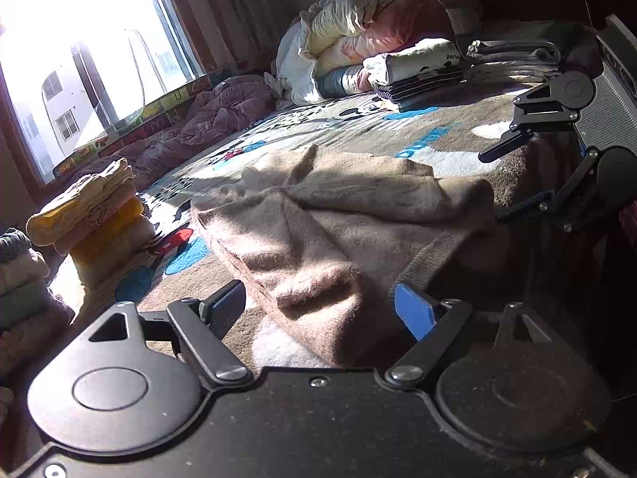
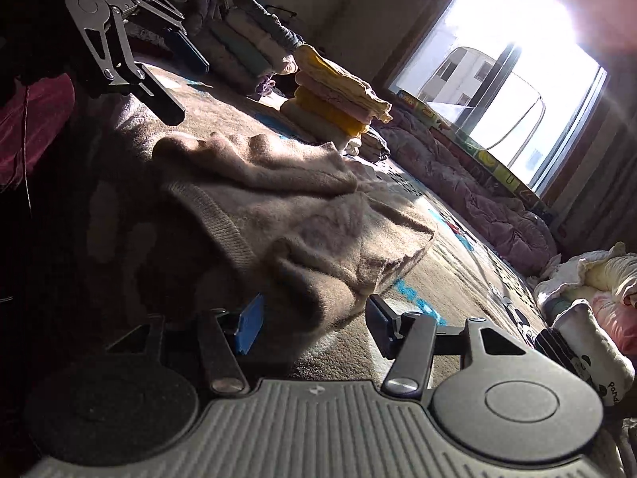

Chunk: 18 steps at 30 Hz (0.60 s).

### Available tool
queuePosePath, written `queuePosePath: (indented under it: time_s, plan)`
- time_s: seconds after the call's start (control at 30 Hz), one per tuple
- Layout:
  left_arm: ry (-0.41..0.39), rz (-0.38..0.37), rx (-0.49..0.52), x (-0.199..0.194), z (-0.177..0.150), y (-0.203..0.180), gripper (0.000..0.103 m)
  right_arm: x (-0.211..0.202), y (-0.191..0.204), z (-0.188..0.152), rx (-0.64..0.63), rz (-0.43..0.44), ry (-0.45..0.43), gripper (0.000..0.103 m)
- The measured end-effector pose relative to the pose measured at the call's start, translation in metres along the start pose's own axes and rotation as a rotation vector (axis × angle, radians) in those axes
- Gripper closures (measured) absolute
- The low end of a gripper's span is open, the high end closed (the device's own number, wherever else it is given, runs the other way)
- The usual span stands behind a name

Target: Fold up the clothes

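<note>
On the bed [image 1: 458, 127], over a brown blanket [image 1: 358, 127] printed with cartoon figures, a beige sweater [image 1: 318, 223] lies crumpled and partly folded, one sleeve laid across its body. The left gripper [image 1: 322, 310] hangs just at the sweater's near edge with its fingers spread apart, a fold of the knit between the blue pads [image 1: 416, 310] but not pinched. The right gripper [image 2: 314, 322] stands at the opposite side of the sweater [image 2: 278, 207], its fingers likewise apart around a bulge of fabric, gripping nothing. A stack of yellow and cream folded clothes [image 1: 91, 215] sits beside the sweater toward the window [image 1: 79, 59]. Near a heap of bedding [image 1: 358, 32] at the far end lie more folded clothes [image 1: 422, 75].
</note>
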State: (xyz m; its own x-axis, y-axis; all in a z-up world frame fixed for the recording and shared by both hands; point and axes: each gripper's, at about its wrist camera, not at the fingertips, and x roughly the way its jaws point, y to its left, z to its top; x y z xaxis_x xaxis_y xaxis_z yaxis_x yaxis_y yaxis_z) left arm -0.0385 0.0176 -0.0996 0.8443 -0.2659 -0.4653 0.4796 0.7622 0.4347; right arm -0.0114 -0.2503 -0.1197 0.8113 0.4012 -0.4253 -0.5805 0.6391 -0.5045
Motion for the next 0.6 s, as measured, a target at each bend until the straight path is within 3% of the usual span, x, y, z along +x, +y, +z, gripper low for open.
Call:
queuePosePath:
  time_s: [0.2, 0.3, 0.4, 0.6]
  plan:
    - [0.144, 0.101, 0.373, 0.029, -0.024, -0.036, 0.019, 0.010, 0.015, -0.006, -0.112, -0.011, 0.110, 0.044]
    - [0.159, 0.147, 0.421, 0.039, -0.036, -0.039, 0.019, 0.012, 0.006, -0.009, -0.072, -0.047, 0.128, 0.041]
    - [0.126, 0.168, 0.465, 0.042, -0.038, -0.044, 0.019, 0.016, 0.002, -0.011, -0.070, -0.067, 0.115, 0.041]
    - [0.044, 0.205, 0.462, 0.038, -0.030, -0.035, 0.018, 0.017, -0.001, -0.009, -0.118, -0.107, 0.059, 0.041]
